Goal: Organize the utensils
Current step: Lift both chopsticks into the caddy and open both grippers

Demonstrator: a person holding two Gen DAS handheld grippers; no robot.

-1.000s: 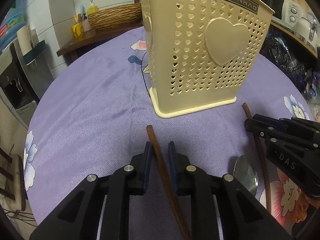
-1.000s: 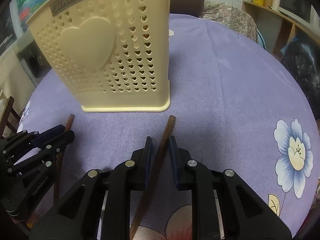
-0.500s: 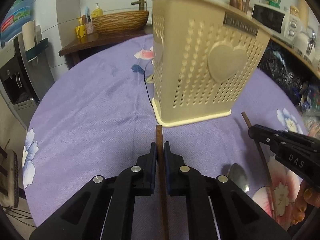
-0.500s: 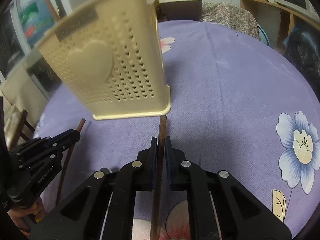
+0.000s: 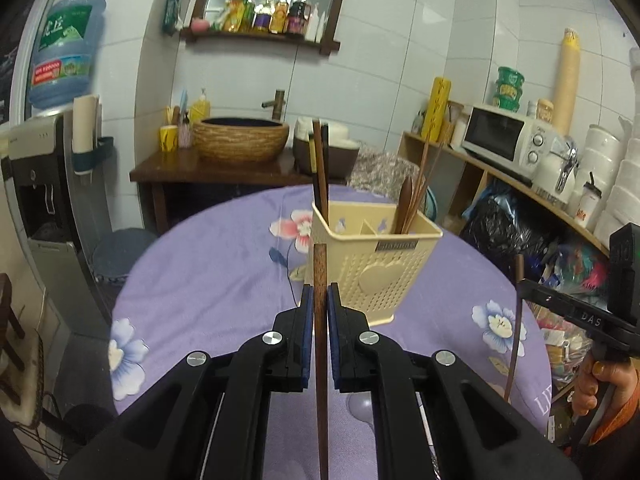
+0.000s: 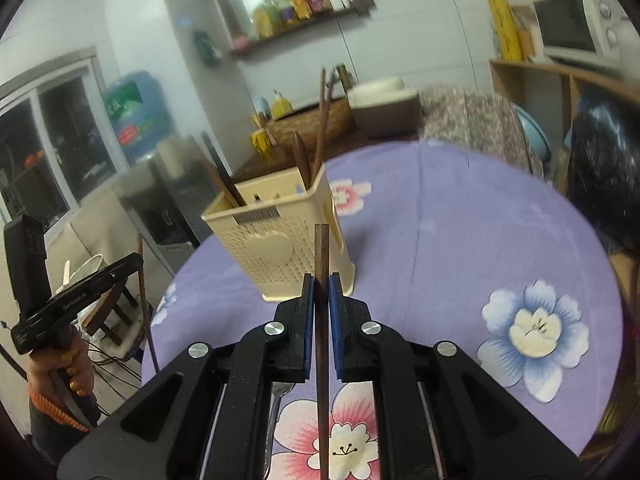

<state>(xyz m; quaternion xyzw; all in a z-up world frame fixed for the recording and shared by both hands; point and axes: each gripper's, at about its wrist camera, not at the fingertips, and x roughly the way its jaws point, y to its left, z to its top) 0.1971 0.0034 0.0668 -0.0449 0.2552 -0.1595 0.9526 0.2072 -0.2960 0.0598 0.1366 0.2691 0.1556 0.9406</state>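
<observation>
Left wrist view: the left hand-held gripper (image 5: 320,300) is clamped on a wooden chopstick (image 5: 320,276) above the bench (image 5: 208,276); held near its end, it could pivot and miss the cream utensil basket (image 5: 376,268). The basket's label is unreadable; the other gripper reads "DAS".

Right wrist view: the right hand-held gripper (image 6: 320,292) pinches a second chopstick (image 6: 321,256), which could foul the utensils already standing in the basket.

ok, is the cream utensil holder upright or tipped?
Upright. The utensil holder stands on its base on the purple tablecloth, open top up, with wooden utensils standing in it.
</observation>
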